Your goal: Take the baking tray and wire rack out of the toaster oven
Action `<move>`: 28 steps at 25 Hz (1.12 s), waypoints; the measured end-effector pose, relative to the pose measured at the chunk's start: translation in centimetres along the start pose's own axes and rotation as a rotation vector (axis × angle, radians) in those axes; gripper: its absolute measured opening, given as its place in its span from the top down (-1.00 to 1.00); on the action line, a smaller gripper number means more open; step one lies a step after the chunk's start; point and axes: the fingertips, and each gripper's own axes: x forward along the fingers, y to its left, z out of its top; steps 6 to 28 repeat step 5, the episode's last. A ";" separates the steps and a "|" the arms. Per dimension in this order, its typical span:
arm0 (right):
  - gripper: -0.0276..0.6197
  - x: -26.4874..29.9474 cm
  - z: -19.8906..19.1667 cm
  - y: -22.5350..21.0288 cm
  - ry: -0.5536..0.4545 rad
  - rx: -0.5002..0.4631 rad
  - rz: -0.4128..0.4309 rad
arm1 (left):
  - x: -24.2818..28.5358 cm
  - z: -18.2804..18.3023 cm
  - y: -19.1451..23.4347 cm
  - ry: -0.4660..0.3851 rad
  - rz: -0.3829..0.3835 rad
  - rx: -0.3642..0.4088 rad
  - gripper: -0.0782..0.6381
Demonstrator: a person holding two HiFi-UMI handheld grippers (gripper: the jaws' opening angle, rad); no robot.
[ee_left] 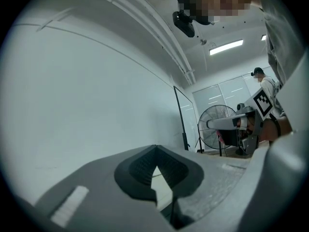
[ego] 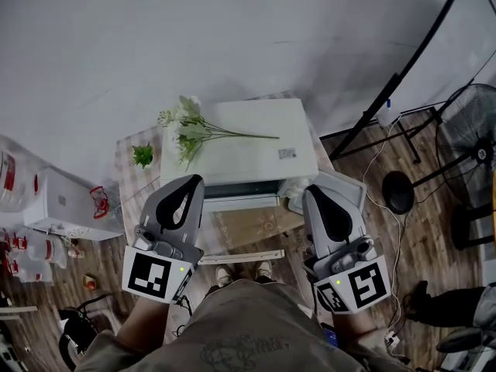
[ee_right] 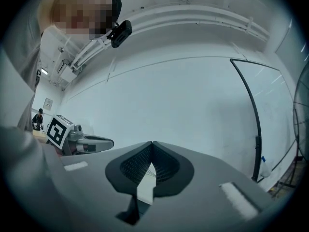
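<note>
The white toaster oven (ego: 248, 149) stands on a small table (ego: 256, 229) below me, its darker front (ego: 240, 195) facing me. I cannot see inside it, so no baking tray or wire rack shows. My left gripper (ego: 190, 179) hovers in front of the oven's left front corner and my right gripper (ego: 311, 191) in front of its right front corner. In the left gripper view the left gripper (ee_left: 154, 148) has its jaws meeting at the tips with nothing between them. The right gripper (ee_right: 152, 143) looks the same in its own view. Both point level at a bare white wall.
Artificial flowers (ego: 190, 130) lie on the oven's top and a small green plant (ego: 142, 155) stands to its left. A grey flat thing (ego: 346, 194) sits at the oven's right. A fan (ego: 473, 142), a black stand (ego: 411, 68), a white box (ego: 66, 204) and floor cables surround the table.
</note>
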 end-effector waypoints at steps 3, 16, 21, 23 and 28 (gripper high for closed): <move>0.84 0.1 0.3 -0.4 -0.013 0.001 0.003 | 0.3 0.2 0.0 -0.005 0.005 0.000 0.78; 0.84 0.2 0.3 -0.7 -0.017 0.001 0.002 | 0.6 0.2 0.0 -0.006 0.005 0.001 0.78; 0.84 0.2 0.3 -0.7 -0.017 0.001 0.002 | 0.6 0.2 0.0 -0.006 0.005 0.001 0.78; 0.84 0.2 0.3 -0.7 -0.017 0.001 0.002 | 0.6 0.2 0.0 -0.006 0.005 0.001 0.78; 0.84 0.2 0.3 -0.7 -0.017 0.001 0.002 | 0.6 0.2 0.0 -0.006 0.005 0.001 0.78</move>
